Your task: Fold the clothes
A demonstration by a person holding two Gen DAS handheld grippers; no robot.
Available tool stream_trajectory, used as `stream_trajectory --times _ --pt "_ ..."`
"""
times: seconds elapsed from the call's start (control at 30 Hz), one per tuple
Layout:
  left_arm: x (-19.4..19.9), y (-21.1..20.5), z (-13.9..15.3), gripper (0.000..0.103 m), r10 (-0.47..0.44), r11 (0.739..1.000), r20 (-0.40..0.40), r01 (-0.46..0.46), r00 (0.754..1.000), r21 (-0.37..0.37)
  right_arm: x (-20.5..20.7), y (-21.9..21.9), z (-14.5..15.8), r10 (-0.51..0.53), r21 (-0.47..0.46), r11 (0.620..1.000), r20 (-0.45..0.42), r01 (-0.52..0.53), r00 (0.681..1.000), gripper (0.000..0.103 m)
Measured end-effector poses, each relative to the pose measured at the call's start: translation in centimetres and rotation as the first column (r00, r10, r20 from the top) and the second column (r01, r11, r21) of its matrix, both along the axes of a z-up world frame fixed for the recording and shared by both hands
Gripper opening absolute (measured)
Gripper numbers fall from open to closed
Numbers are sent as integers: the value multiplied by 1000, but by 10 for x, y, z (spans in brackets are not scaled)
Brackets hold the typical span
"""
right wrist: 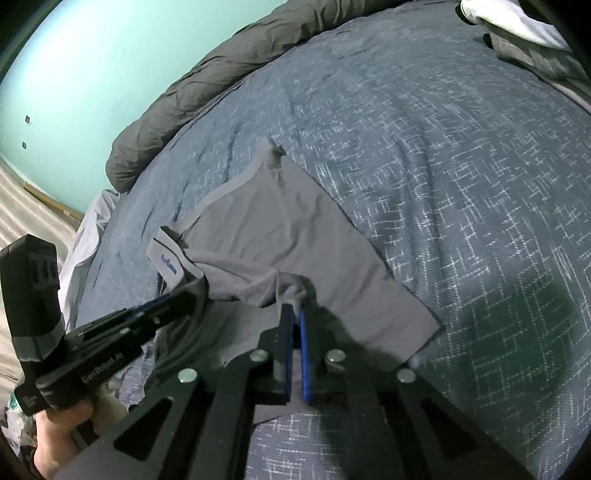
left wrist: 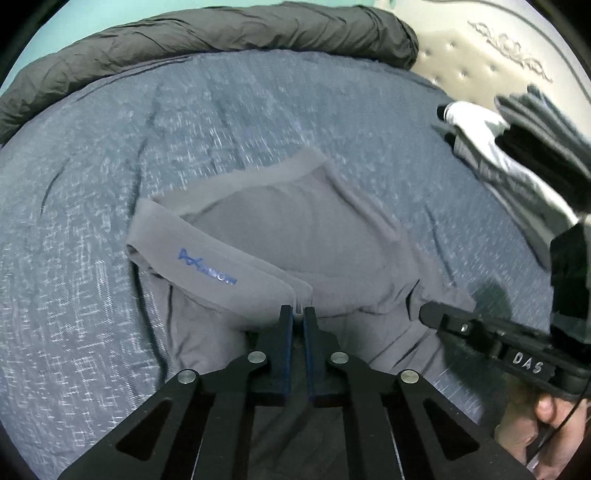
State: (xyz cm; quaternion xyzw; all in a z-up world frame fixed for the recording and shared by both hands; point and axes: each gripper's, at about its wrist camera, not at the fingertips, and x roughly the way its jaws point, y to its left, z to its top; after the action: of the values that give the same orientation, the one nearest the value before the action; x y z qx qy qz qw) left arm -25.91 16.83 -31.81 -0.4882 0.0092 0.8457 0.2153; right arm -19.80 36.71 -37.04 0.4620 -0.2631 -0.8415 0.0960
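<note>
Grey underwear [left wrist: 295, 229] spread on the bed [left wrist: 110, 155], near the middle of the blue, white-flecked cover, waistband toward the left with blue lettering too blurred to read. Partly rumpled and lifted at the near edge, flatter farther off. In the right wrist view, the same garment [right wrist: 295, 236] seen from its leg side, with a small dark fleck at its far tip that cannot be identified.

Near hem hidden beneath the black claw frames in both views. Whole left wrist view smeared by motion blur.

Pinched at the waistband end by the left claw [left wrist: 298, 314], jaws drawn nearly together with a thin fold of cloth showing between the blue pads. Pinched also at a bunched fold by the right claw [right wrist: 295, 306], jaws narrow on a grey tuft. Seen from the left wrist, the right claw [left wrist: 430, 312] comes in from the right edge, its tip resting at the garment's leg side; seen from the right wrist, the left claw [right wrist: 181, 293] reaches in from the left beside the waistband. Bare fingers wrapped round each handle, mostly cut off by the picture edges.

Farther out: a dark grey duvet [left wrist: 207, 29] rolled along the far edge of the bed, a tufted pale headboard [left wrist: 480, 59], a heap of white and dark clothes [left wrist: 517, 147] at the right, a mint-green wall [right wrist: 92, 74] beyond.
</note>
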Motion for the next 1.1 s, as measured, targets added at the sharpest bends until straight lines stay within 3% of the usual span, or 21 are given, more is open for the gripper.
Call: stream_trajectory --times 0.27,0.57,1.1 --pt "-23 -24 37 5 70 992 0 -69 998 108 16 14 11 -4 -44 999 -27 3 1000 3" --pt "-63 -35 56 4 124 980 26 -126 992 155 27 30 16 -16 -104 995 -37 12 999 3" --pt "-122 36 55 4 22 996 50 -26 999 80 38 53 6 -41 -111 993 1 41 999 3"
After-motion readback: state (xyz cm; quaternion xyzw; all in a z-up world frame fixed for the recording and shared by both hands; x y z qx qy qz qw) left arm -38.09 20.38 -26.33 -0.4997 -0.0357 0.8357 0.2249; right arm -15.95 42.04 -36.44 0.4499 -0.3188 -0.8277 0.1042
